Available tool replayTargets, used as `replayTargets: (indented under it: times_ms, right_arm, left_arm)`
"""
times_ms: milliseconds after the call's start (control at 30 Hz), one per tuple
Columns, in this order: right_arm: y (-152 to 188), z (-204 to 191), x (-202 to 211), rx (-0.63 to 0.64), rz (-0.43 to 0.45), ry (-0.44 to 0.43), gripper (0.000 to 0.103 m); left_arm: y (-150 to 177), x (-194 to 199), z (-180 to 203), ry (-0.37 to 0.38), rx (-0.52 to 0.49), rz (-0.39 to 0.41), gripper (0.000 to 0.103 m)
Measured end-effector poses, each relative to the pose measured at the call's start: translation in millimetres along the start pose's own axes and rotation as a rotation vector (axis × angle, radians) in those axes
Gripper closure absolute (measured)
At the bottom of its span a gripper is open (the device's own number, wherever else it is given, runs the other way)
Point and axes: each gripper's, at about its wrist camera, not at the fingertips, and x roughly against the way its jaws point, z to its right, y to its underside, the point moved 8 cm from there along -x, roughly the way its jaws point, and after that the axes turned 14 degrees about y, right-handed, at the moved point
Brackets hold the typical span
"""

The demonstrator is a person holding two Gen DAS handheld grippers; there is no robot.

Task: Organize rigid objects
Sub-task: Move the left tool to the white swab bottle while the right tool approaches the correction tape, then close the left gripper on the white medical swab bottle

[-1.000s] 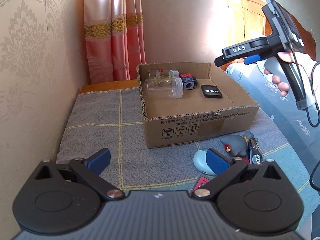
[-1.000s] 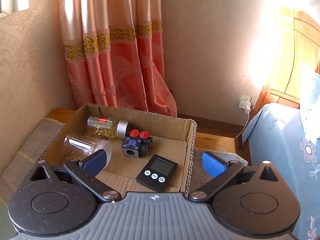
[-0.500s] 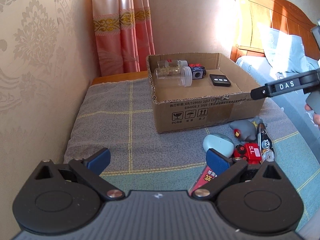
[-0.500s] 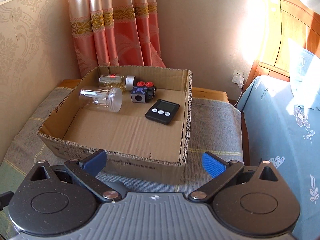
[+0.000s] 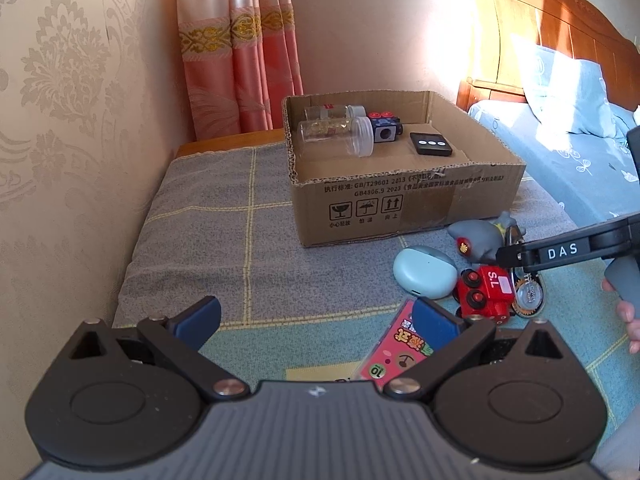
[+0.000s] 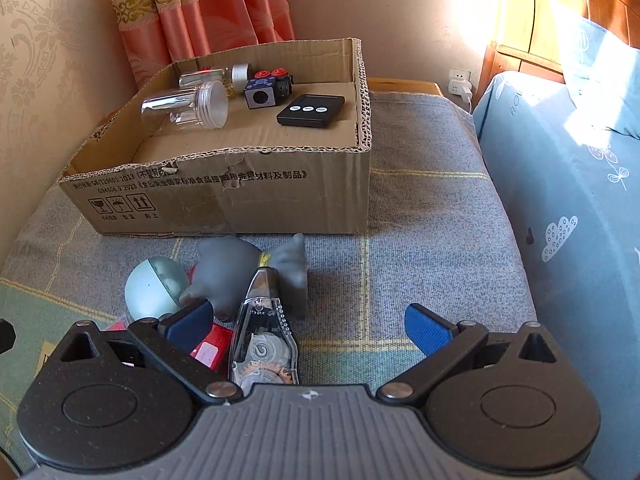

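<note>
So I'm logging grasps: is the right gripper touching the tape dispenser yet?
Apart. In the right wrist view the open right gripper has both fingers clear of the tape dispenser, which lies between them on the cloth.

Brown box [image 6: 224, 196] with black print; grey cloth [image 5: 208, 224] crossed by yellow lines; pink curtain [image 5: 240, 60] with gold band; red toy [image 5: 486, 292]; pale blue case [image 5: 424, 276]; grey figure [image 6: 228, 276]; blue fingers [image 6: 426, 326].

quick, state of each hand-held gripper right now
Left hand-held gripper: open, holding nothing.
Right hand-held gripper: open, holding nothing, low over the correction tape.
</note>
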Motion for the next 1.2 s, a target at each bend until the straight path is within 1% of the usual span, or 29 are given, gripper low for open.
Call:
replayTargets:
  times_ms: [67, 333, 433, 500, 533, 633, 667, 700, 733, 833, 900, 967, 1067, 1200]
  right_arm:
    - [3, 2, 0, -0.001, -0.002, -0.002, 0.000]
    - [23, 26, 4, 0.045, -0.012, 0.072, 0.000]
    - [33, 30, 8, 0.058, -0.014, 0.044, 0.000]
    - [41, 26, 11, 0.075, -0.017, -0.005, 0.000]
    - [44, 24, 11, 0.086, -0.019, -0.015, 0.000]
    - [56, 14, 9, 0.144, -0.022, -0.013, 0.000]
    - [59, 12, 10, 0.170, 0.000, 0.012, 0.000]
    - [60, 11, 11, 0.174, 0.019, 0.014, 0.000]
    - [61, 12, 11, 0.167, 0.020, 0.012, 0.000]
    - [58, 30, 6, 0.105, 0.018, 0.050, 0.000]
    - [58, 43, 4, 0.068, 0.024, 0.069, 0.000]
    - [60, 51, 4, 0.057, 0.031, 0.076, 0.000]
    - [63, 53, 5, 0.057, 0.050, 0.074, 0.000]
    - [65, 53, 6, 0.054, 0.062, 0.071, 0.000]
  left_arm:
    - [1, 0, 0, -0.002, 0.002, -0.005, 0.002]
    - [3, -1, -2, -0.003, 0.003, -0.009, 0.002]
    - [3, -1, 0, 0.002, -0.001, -0.011, 0.002]
    - [4, -2, 3, 0.009, -0.013, -0.016, 0.002]
    - [5, -2, 5, 0.012, -0.021, -0.018, 0.002]
    - [6, -1, 14, 0.031, -0.057, -0.024, 0.002]
    - [6, 0, 17, 0.042, -0.069, -0.026, 0.002]
    - [7, 1, 21, 0.055, -0.082, -0.029, 0.002]
    - [7, 2, 24, 0.069, -0.095, -0.032, 0.002]
    - [10, 6, 36, 0.133, -0.127, -0.037, 0.002]
    - [14, 7, 47, 0.190, -0.150, -0.048, 0.002]
    - [18, 6, 58, 0.248, -0.173, -0.072, 0.002]
    - [27, 2, 75, 0.314, -0.220, -0.114, 0.002]
    - [39, -3, 94, 0.366, -0.292, -0.167, 0.002]
